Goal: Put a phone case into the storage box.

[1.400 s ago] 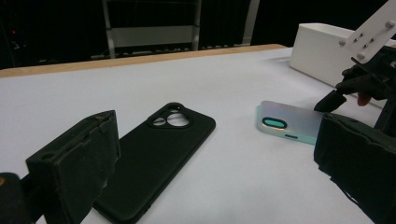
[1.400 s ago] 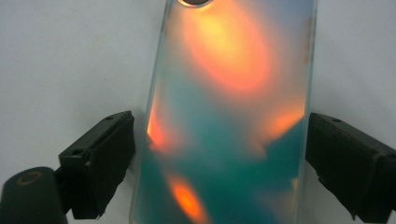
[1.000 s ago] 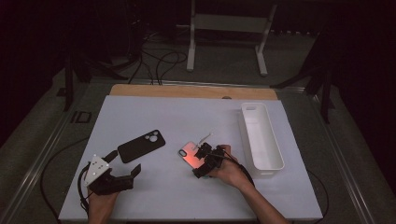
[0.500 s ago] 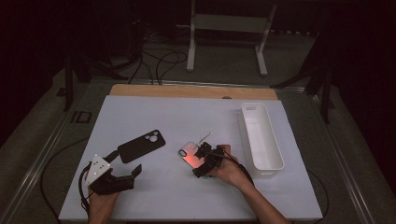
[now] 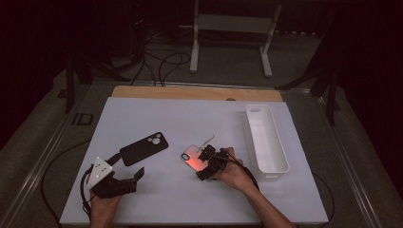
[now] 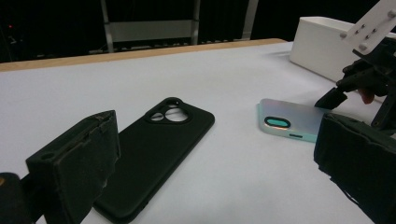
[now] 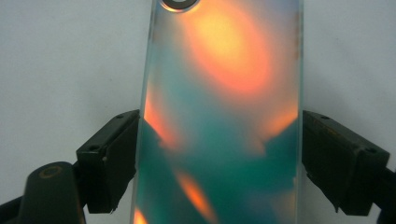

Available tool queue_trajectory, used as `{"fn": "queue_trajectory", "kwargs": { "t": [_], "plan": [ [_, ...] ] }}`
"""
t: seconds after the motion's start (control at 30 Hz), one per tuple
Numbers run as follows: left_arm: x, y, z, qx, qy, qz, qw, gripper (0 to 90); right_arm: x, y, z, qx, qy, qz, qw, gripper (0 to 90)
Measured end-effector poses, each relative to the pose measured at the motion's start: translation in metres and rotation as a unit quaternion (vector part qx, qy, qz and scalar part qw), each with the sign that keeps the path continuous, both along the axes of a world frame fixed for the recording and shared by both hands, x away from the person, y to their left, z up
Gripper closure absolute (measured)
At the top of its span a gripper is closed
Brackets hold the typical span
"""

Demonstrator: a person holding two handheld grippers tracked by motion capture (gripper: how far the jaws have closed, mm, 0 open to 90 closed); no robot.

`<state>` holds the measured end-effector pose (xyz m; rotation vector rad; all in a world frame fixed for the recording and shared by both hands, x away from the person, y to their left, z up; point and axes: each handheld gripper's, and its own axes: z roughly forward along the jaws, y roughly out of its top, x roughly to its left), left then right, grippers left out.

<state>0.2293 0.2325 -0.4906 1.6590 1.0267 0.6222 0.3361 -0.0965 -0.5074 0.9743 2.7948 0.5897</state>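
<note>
1. High view: the right gripper [image 5: 207,164] sits over the iridescent phone [image 5: 192,156] mid-table, beside the white tray [image 5: 266,142].
2. Left gripper view: the left gripper [image 6: 210,177] gapes, holding nothing, near the black phone case [image 6: 154,154].
3. Right gripper view: both jaws press the phone's long edges, gripping it.

Glossy iridescent phone [image 7: 219,116], matt black case [image 6: 154,154]
</note>
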Motion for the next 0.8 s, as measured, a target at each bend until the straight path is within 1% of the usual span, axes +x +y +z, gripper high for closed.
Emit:
{"fn": "queue_trajectory", "kwargs": {
  "t": [0.03, 0.13, 0.17, 0.23, 0.27, 0.3, 0.37, 0.4, 0.43, 0.47, 0.5, 0.53, 0.57, 0.6, 0.63, 0.67, 0.7, 0.8],
  "plan": [
    [0.000, 0.000, 0.000, 0.000, 0.000, 0.000, 1.0000, 0.6, -0.001, 0.000, 0.000, 0.001, -0.006, -0.002, 1.0000, 16.2],
    [0.000, 0.000, 0.000, 0.001, 0.001, 0.000, 1.0000, 0.7, -0.001, 0.000, 0.001, 0.003, -0.007, -0.003, 1.0000, 16.3],
    [0.000, 0.000, 0.000, 0.002, 0.002, 0.000, 1.0000, 0.6, -0.002, -0.001, 0.003, 0.015, -0.009, -0.008, 0.9998, 16.3],
    [0.000, -0.001, 0.000, 0.003, 0.003, 0.001, 1.0000, 0.6, -0.003, -0.001, 0.004, 0.019, -0.011, -0.009, 0.9997, 16.3],
    [0.000, -0.001, 0.000, 0.002, 0.003, 0.001, 1.0000, 0.6, -0.003, -0.001, 0.006, 0.026, -0.013, -0.012, 0.9995, 16.4],
    [0.001, -0.001, 0.000, 0.002, 0.004, 0.001, 1.0000, 0.6, -0.004, -0.003, 0.009, 0.034, -0.020, -0.012, 0.9991, 16.4],
    [0.001, -0.001, -0.001, 0.001, 0.005, 0.001, 1.0000, 0.6, -0.005, -0.004, 0.010, 0.039, -0.023, -0.011, 0.9989, 16.4],
    [0.001, -0.001, -0.001, 0.001, 0.005, 0.001, 1.0000, 0.6, -0.006, -0.006, 0.014, 0.052, -0.028, -0.011, 0.9982, 16.4],
    [0.001, -0.001, 0.000, 0.000, 0.006, 0.001, 1.0000, 0.6, -0.006, -0.006, 0.014, 0.052, -0.028, -0.011, 0.9982, 16.4],
    [0.001, -0.001, 0.000, -0.001, 0.006, 0.000, 1.0000, 0.6, -0.007, -0.008, 0.017, 0.065, -0.034, -0.009, 0.9973, 16.3],
    [0.001, -0.001, 0.000, -0.003, 0.007, 0.000, 1.0000, 0.6, -0.007, -0.008, 0.017, 0.065, -0.034, -0.009, 0.9973, 16.3],
    [0.001, -0.001, 0.000, -0.004, 0.008, 0.000, 1.0000, 0.6, -0.008, -0.009, 0.019, 0.071, -0.037, -0.009, 0.9967, 16.3],
    [0.001, -0.001, 0.000, -0.006, 0.010, -0.001, 0.9999, 0.6, -0.009, -0.010, 0.021, 0.079, -0.041, -0.009, 0.9960, 16.3],
    [0.001, -0.001, 0.000, -0.008, 0.012, -0.002, 0.9999, 0.6, -0.011, -0.012, 0.025, 0.098, -0.050, -0.008, 0.9939, 16.3],
    [0.001, -0.002, 0.000, -0.009, 0.015, -0.002, 0.9999, 0.6, -0.012, -0.012, 0.027, 0.105, -0.056, -0.009, 0.9929, 16.3],
    [0.002, -0.003, 0.000, -0.008, 0.020, -0.002, 0.9998, 0.6, -0.012, -0.012, 0.027, 0.105, -0.056, -0.009, 0.9929, 16.3],
    [0.002, -0.005, 0.000, -0.011, 0.026, -0.003, 0.9996, 0.7, -0.016, -0.014, 0.033, 0.128, -0.072, 0.001, 0.9892, 16.3],
    [0.003, -0.007, 0.002, -0.008, 0.032, -0.005, 0.9995, 0.7, -0.019, -0.017, 0.038, 0.149, -0.089, -0.003, 0.9848, 16.3]
  ]
}}
